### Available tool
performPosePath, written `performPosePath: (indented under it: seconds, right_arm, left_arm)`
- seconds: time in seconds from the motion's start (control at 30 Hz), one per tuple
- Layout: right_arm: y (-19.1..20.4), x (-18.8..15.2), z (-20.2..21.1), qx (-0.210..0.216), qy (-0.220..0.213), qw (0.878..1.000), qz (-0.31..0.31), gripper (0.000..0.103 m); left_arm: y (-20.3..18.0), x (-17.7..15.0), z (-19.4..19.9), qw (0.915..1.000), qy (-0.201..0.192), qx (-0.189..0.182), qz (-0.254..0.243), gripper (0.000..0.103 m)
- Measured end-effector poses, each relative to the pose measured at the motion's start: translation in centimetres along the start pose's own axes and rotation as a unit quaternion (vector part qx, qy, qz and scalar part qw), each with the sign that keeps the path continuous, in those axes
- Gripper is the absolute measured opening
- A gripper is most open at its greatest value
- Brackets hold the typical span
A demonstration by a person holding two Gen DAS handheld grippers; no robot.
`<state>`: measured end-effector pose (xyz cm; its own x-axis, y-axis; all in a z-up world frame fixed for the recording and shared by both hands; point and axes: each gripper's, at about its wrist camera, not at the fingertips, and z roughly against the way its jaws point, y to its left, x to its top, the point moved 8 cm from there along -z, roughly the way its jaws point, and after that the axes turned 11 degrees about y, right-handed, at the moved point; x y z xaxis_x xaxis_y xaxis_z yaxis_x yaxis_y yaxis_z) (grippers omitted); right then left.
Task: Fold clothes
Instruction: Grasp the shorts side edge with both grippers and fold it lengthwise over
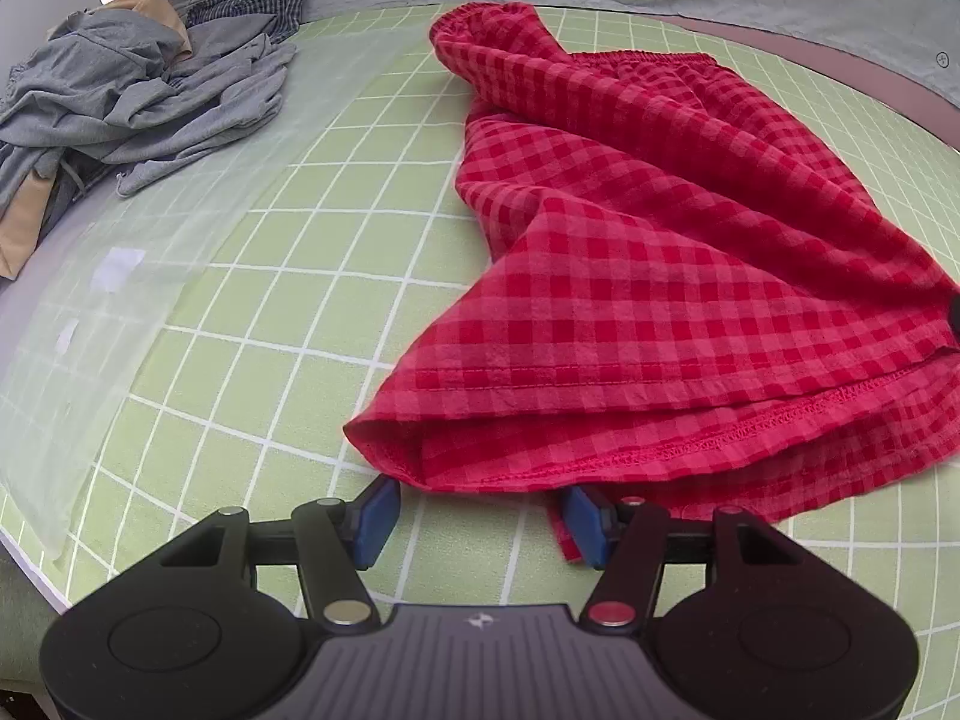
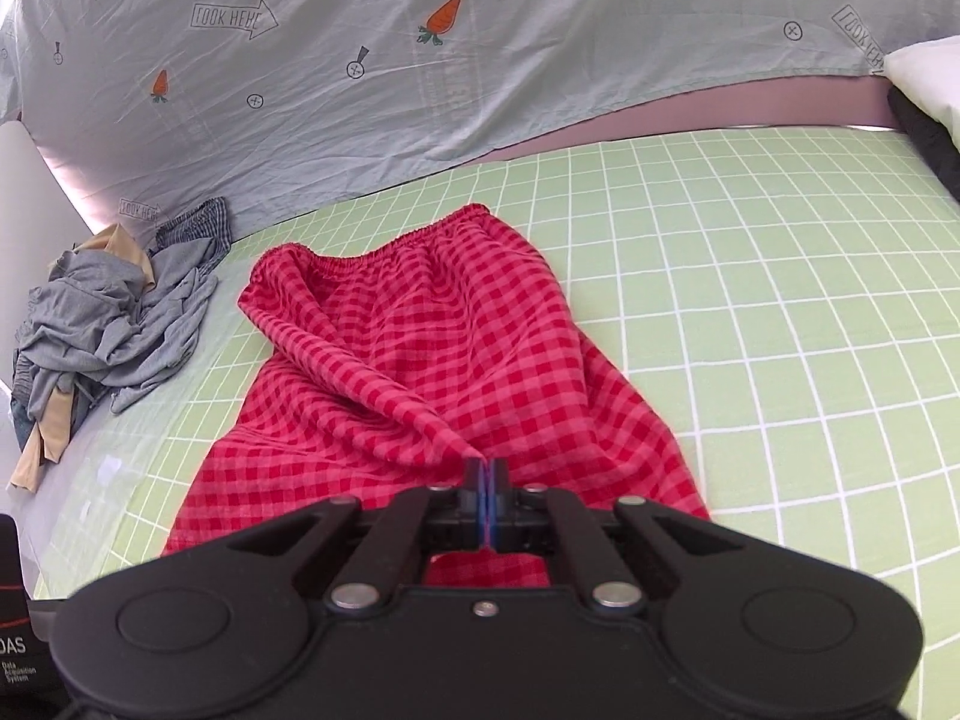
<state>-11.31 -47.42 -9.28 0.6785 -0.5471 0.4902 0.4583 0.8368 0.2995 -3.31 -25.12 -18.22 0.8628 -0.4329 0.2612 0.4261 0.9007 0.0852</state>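
Observation:
Red checked shorts (image 1: 660, 252) lie crumpled on the green grid sheet (image 1: 288, 300), elastic waistband at the far end, hems toward me. My left gripper (image 1: 480, 519) is open, its blue pads (image 1: 375, 519) just before the near hem, one pad partly under the cloth edge. In the right wrist view the shorts (image 2: 432, 348) stretch away from me. My right gripper (image 2: 486, 480) is shut on a pinched fold of the shorts near the hem, lifting it into a ridge.
A heap of grey and tan clothes (image 1: 120, 96) lies at the far left, also shown in the right wrist view (image 2: 108, 312). A pale blue printed sheet (image 2: 420, 60) hangs behind. A white pillow and dark cloth (image 2: 924, 102) sit at far right.

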Motion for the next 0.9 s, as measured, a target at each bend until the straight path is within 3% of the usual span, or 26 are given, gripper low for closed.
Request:
performPosePath:
  seconds: [0.17, 0.27, 0.4, 0.6, 0.73, 0.8, 0.87, 0.9]
  right_arm:
    - [-0.4, -0.1, 0.4, -0.011, -0.005, 1.000, 0.002, 0.001]
    - [-1.8, -0.5, 1.0, -0.030, -0.009, 0.999, -0.010, 0.001]
    - [-4.4, -1.2, 1.6, -0.055, -0.009, 0.998, -0.039, 0.001]
    - [-6.5, -3.9, 0.6, -0.081, 0.032, 0.995, -0.056, 0.001]
    - [-6.7, -5.6, -1.2, -0.090, 0.075, 0.991, -0.059, 0.002]
    - [-6.4, -5.4, -1.0, -0.082, 0.082, 0.991, -0.069, 0.007]
    - [-6.1, -4.5, -0.5, -0.079, 0.069, 0.992, -0.070, 0.027]
    - [-5.9, -4.0, -0.2, -0.077, 0.062, 0.993, -0.070, 0.031]
  left_arm:
    - [0.6, -0.2, 0.0, 1.0000, -0.001, 0.006, 0.007, 0.066]
    - [1.1, -0.4, -0.1, 0.9999, -0.004, 0.009, 0.011, 0.072]
    - [1.7, -0.4, -0.3, 0.9999, -0.003, 0.008, 0.013, 0.073]
    - [2.2, -0.5, -0.4, 0.9999, 0.001, 0.008, 0.010, 0.073]
    - [3.1, -0.4, -0.3, 0.9995, 0.024, 0.000, 0.018, 0.073]
    - [3.8, 0.1, 0.6, 0.9995, 0.020, -0.011, 0.024, 0.072]
    - [4.4, 0.9, 1.7, 0.9991, 0.014, -0.030, 0.028, 0.072]
    - [4.7, 1.2, 2.0, 0.9987, 0.014, -0.038, 0.032, 0.072]
